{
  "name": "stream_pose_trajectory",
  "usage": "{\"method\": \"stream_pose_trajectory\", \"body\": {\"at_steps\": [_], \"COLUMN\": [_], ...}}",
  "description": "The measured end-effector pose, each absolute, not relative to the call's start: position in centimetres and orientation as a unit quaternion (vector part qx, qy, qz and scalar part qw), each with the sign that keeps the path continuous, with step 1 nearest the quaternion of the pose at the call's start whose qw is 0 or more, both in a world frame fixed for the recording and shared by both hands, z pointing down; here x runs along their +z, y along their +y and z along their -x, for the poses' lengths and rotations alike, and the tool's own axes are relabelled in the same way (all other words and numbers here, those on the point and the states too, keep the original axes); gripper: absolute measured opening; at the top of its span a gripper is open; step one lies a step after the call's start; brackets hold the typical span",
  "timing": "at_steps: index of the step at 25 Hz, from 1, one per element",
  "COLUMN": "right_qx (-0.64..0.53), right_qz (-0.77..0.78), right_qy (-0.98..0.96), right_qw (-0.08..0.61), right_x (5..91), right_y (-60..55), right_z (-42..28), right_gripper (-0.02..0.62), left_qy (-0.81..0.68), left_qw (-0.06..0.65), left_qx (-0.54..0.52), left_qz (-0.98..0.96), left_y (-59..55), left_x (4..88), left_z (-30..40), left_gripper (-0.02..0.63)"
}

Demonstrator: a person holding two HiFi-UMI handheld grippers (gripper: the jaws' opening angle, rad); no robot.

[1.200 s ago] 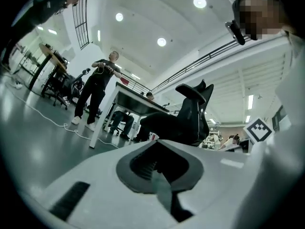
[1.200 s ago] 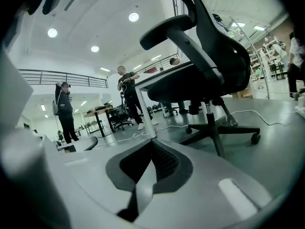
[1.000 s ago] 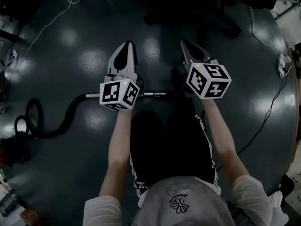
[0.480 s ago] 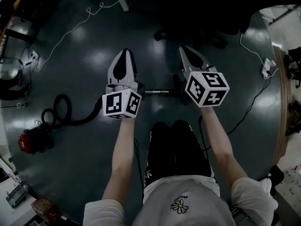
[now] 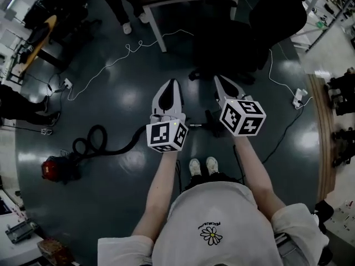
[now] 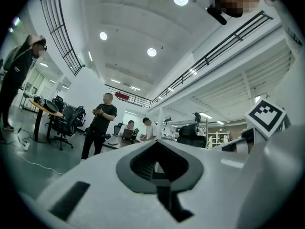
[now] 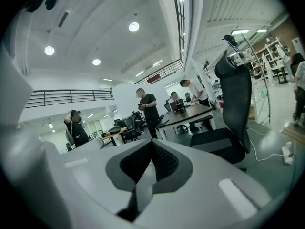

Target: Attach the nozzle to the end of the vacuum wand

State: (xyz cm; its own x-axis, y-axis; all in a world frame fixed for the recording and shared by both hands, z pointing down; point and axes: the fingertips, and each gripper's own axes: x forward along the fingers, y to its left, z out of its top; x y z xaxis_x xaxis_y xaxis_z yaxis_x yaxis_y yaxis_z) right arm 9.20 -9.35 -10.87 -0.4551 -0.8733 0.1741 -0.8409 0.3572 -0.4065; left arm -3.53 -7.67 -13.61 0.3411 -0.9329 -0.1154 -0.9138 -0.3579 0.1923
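The vacuum lies on the dark floor far below. In the head view its red body (image 5: 55, 169) is at the left and a black hose (image 5: 111, 147) curls toward a metal wand (image 5: 195, 126). A dark piece (image 5: 212, 122) at the wand's right end may be the nozzle; I cannot tell whether it is joined. My left gripper (image 5: 170, 83) and right gripper (image 5: 221, 78) are held side by side high above the wand, both shut and empty. The left gripper (image 6: 157, 142) and right gripper (image 7: 151, 142) views show only closed jaws against the room.
A black office chair (image 5: 266, 21) and a white-legged table (image 5: 157, 35) stand ahead. A white cable (image 5: 127, 51) and a power strip (image 5: 300, 96) lie on the floor. People stand at the far left (image 5: 22, 107) and top (image 5: 125, 7). My shoes (image 5: 202, 165) are below the wand.
Both grippers have risen together, still shut and empty. The floor and vacuum look smaller and farther away, and the table, chair and my shoes have come into view.
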Motion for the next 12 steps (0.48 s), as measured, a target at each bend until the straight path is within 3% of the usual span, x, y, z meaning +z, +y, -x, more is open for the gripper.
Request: {"method": "stream_pose_trajectory", "body": {"at_steps": [12], "right_qx": [-0.187], "right_qz": [0.505], "right_qy": [0.842], "right_qw": [0.032], "right_x": [-13.5], "right_y": [-6.8], "right_z": [-7.0], "right_gripper": [0.008], "left_qy": [-0.557], "left_qw": [0.007], "left_qx": [-0.098], "left_qz": [-0.824], "left_y": [-5.2], "left_x": [-16.6], "left_z": [4.5], "left_gripper": [0.003]}}
